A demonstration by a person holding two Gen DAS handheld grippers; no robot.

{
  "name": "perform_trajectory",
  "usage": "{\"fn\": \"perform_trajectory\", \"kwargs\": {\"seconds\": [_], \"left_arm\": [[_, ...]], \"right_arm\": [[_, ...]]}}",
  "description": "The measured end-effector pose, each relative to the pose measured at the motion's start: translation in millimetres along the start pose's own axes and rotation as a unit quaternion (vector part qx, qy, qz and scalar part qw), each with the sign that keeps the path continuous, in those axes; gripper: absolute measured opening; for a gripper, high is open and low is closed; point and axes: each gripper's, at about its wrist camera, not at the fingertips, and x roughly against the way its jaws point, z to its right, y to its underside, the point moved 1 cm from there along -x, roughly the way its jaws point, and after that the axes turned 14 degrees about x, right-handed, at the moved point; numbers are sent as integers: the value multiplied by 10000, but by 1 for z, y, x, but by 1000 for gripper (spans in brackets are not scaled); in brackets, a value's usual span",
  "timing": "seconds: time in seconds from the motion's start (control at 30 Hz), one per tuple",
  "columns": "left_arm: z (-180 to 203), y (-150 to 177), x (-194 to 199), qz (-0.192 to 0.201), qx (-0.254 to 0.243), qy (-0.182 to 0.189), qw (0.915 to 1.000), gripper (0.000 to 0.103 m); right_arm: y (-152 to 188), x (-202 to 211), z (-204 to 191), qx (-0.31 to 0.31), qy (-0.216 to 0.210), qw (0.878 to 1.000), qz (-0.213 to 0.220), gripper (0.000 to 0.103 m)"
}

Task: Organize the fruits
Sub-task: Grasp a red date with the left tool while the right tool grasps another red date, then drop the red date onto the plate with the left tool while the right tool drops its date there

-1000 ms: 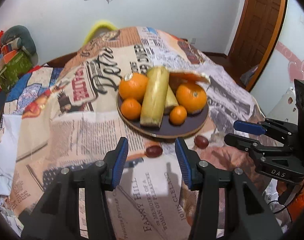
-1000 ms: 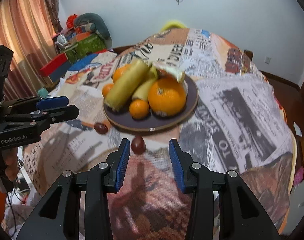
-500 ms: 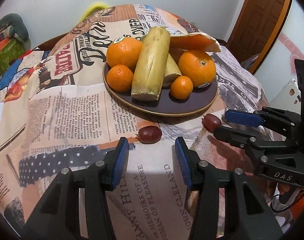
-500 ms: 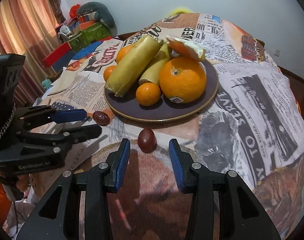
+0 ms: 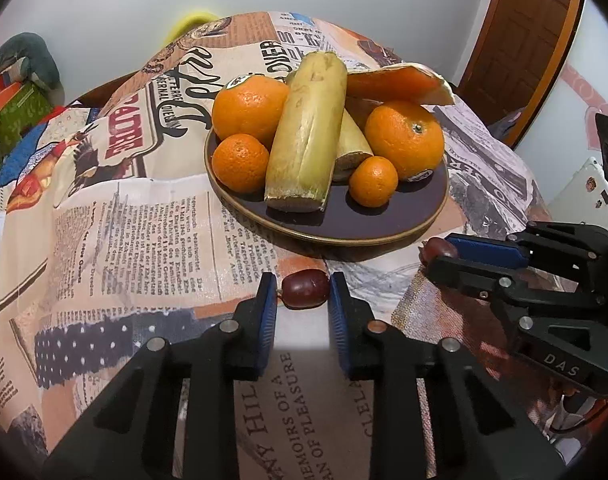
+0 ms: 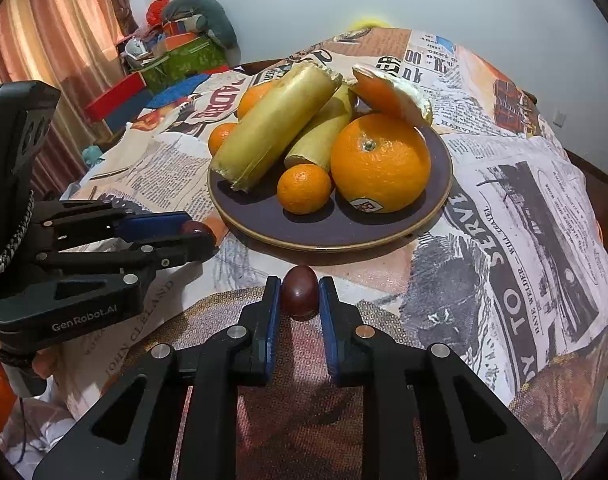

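Observation:
Two dark red grapes lie on the newspaper-print tablecloth just in front of a dark plate [image 5: 416, 224] [image 6: 440, 184] that holds oranges, small mandarins, two yellow-green stalks and an orange peel. My left gripper [image 5: 303, 292] has its blue pads closed against the left grape [image 5: 306, 289], which rests on the cloth. My right gripper [image 6: 300, 294] has its pads closed against the right grape [image 6: 299, 290], also on the cloth. Each gripper shows in the other's view, the right gripper [image 5: 440, 254] and the left gripper [image 6: 200, 236].
The table's right edge drops off near a brown door [image 5: 536, 32]. Boxes and a stuffed toy [image 6: 184, 40] are piled by the curtain at the far left. The two grippers sit close together in front of the plate.
Both grippers moved forward and down to the grapes and their jaws closed from wide open onto them.

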Motion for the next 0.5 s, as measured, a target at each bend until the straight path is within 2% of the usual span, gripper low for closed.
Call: {"fn": "perform_trajectory", "kwargs": {"seconds": [0.2,0.5], "left_arm": [[2,2,11,47,6,58,10000,26],[16,-5,37,360,-73,238,9990,26]], "right_arm": [[1,10,1,-66,12,9999,102,17],[-7,36,12,-169,204,9986,456,17]]}}
